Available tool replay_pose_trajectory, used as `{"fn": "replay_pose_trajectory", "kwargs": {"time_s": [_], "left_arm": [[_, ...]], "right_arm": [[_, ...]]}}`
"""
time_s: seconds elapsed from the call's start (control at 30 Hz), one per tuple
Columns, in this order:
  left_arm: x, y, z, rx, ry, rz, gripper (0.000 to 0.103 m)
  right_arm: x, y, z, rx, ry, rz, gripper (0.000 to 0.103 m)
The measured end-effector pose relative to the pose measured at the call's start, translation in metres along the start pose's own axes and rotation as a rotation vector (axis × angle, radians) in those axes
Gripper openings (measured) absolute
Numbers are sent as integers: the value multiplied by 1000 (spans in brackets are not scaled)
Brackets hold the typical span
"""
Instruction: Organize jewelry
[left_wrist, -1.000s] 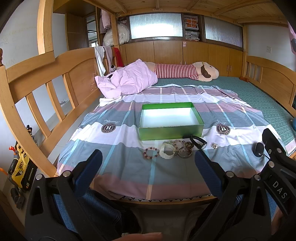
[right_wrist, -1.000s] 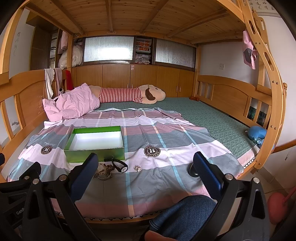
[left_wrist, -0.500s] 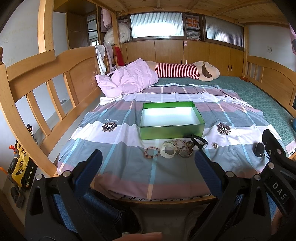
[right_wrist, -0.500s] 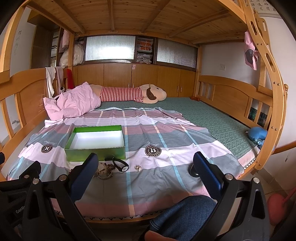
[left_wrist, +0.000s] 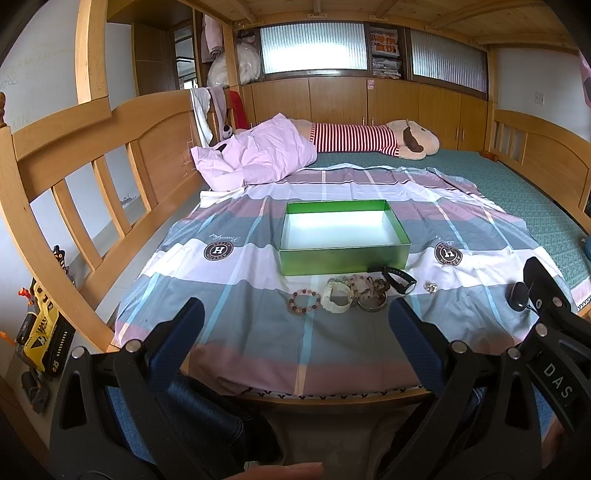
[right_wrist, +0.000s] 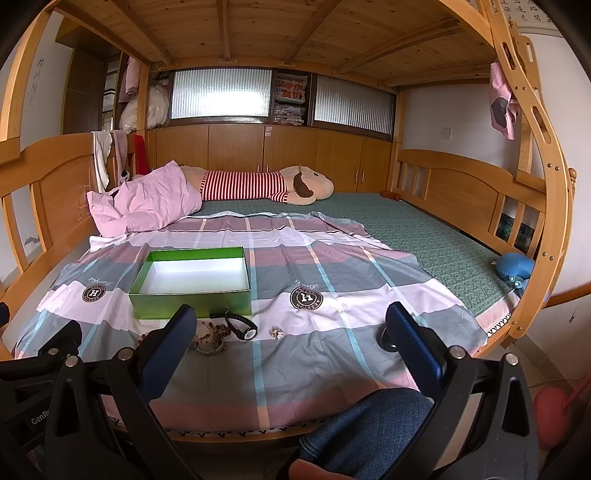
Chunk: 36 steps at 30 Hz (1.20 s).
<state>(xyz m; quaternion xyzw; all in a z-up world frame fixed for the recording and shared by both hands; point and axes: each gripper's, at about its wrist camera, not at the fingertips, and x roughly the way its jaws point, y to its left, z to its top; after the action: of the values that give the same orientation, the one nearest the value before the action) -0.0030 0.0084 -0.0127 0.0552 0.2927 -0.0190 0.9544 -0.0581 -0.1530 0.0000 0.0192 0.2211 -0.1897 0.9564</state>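
An empty green box (left_wrist: 343, 236) with a white floor sits on the striped sheet; it also shows in the right wrist view (right_wrist: 192, 282). In front of it lies a row of jewelry: a pink bead bracelet (left_wrist: 305, 301), a cream bangle (left_wrist: 337, 297), a metal bangle (left_wrist: 372, 302) with a bead tangle, a black watch (left_wrist: 399, 279) and a small brooch (left_wrist: 429, 286). The watch (right_wrist: 242, 325) and brooch (right_wrist: 276, 333) show in the right wrist view too. My left gripper (left_wrist: 293, 326) is open and empty, short of the jewelry. My right gripper (right_wrist: 290, 330) is open and empty, to their right.
A black round object (left_wrist: 517, 295) lies near the sheet's right corner. A pink pillow (left_wrist: 258, 155) and a striped plush toy (left_wrist: 373, 138) lie at the back. Wooden bed rails (left_wrist: 92, 177) run along both sides. A yellow toy (left_wrist: 40, 332) stands off the bed at left.
Both grippers have eased slightly forward towards the bed; the jewelry and box have not moved.
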Motion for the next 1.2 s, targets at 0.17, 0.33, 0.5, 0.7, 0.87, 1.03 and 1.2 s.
{"fn": "replay_pose_trajectory", "kwargs": {"time_s": [0.17,0.33,0.5,0.7,0.87,1.03,1.2], "left_arm": [[0,0,0,0,2,0,99],[2,7,-10,-1,5,-1,99],[2,8,-10,-1,6,-1,99],[3,10,-13,0,8,1,99],[9,10,-17,-5,14,10,99],[11,8,-15,-12,32,11,99],[19,8,-9,-3,58,-9,99]], "right_arm": [[1,2,-1,-4,3,1,100],[3,1,-3,-6,7,2,100],[3,1,-4,-7,8,2,100],[5,2,-4,-11,13,6,100],[7,6,-2,-20,14,16,100],[12,7,-3,-31,22,26,100],[20,11,-1,-54,32,35,100]]}}
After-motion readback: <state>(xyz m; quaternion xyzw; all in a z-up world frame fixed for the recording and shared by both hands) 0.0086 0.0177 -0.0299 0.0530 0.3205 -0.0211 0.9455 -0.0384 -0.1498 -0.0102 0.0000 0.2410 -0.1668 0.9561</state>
